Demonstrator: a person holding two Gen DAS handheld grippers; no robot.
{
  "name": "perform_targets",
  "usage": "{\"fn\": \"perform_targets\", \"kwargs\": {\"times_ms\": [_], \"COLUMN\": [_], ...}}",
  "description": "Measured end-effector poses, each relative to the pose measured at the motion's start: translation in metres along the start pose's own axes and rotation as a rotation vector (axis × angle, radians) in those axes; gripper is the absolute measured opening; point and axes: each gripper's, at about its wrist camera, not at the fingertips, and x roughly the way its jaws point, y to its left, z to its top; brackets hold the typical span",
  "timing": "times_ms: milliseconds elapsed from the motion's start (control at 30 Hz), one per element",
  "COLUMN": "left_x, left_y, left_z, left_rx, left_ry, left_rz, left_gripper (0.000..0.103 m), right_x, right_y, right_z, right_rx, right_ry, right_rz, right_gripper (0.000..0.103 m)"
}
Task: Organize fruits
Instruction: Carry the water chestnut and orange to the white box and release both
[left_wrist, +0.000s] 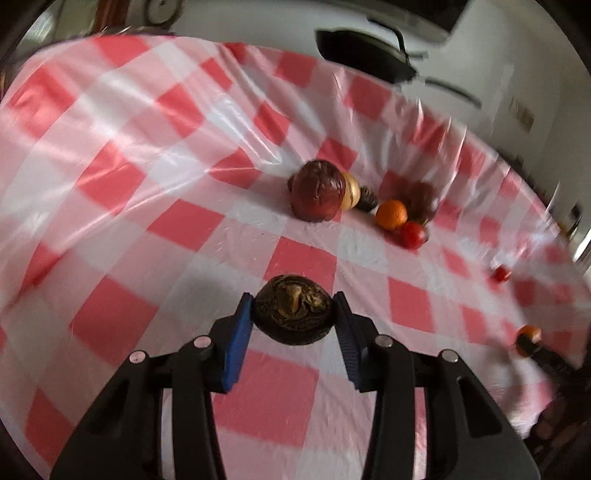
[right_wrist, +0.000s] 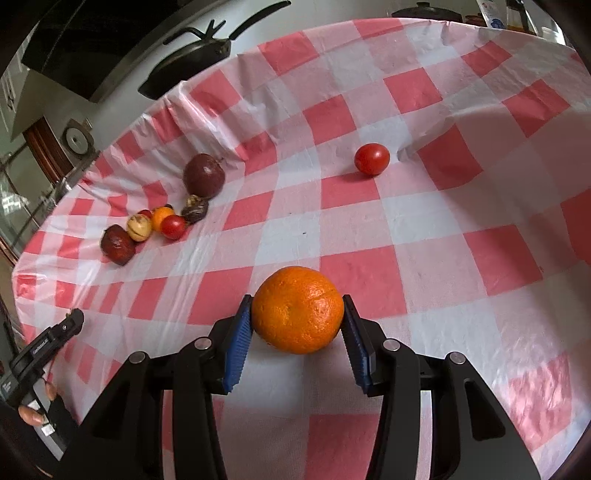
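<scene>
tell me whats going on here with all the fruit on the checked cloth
A person holds two grippers. The left gripper is shut on a dark brown wrinkled fruit; the right gripper is shut on an orange. A cluster of fruits sits gathered on the tablecloth, and one red tomato lies apart.
</scene>
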Motion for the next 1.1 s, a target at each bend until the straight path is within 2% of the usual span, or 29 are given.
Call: {"fn": "perform_targets", "kwargs": {"times_ms": [67,200,433,700,900,1000,1100], "left_x": [-0.018,-0.048,-0.078,-0.117,-0.139,-0.158,-0.181], "left_y": [0.012,0.031,0.07,0.109,0.134,0.143,0.15], "left_z": [-0.005,-0.017,-0.037,-0.055,-0.064,-0.072,-0.082], "left_rx": [-0.044,-0.068,-0.125,-0.119,-0.136,-0.119,-0.07], "left_ry": [-0.039,-0.09,-0.092,-0.121,-0.137,-0.153,-0.185], "left_rz": [-0.027,-0.046,-0.081,-0.063,-0.067,-0.07,-0.027], "left_gripper": [0.044,0.044,0.044,0.044,0.044,0.044,0.044], "right_x": [-0.003,-0.01,-0.029,-0.027,-0.032,-0.037,-0.039], "right_y": [0.012,0.042,0.114,0.175,0.212,0.231,0.248], "right_z": [-0.007,-0.024,-0.069,-0.114,-0.138,-0.151,-0.163], "right_rx": [-0.019,-0.06,-0.199,-0.302,-0.366,-0.419,-0.461], "right_ry": [0.002,0.009,0.025,0.119,0.15,0.159,0.177], "right_rz": [0.022,0.091,0.203,0.301,0.375,0.395,0.414], "right_gripper": [0.047,0.047,0.047,0.047,0.047,0.047,0.047]}}
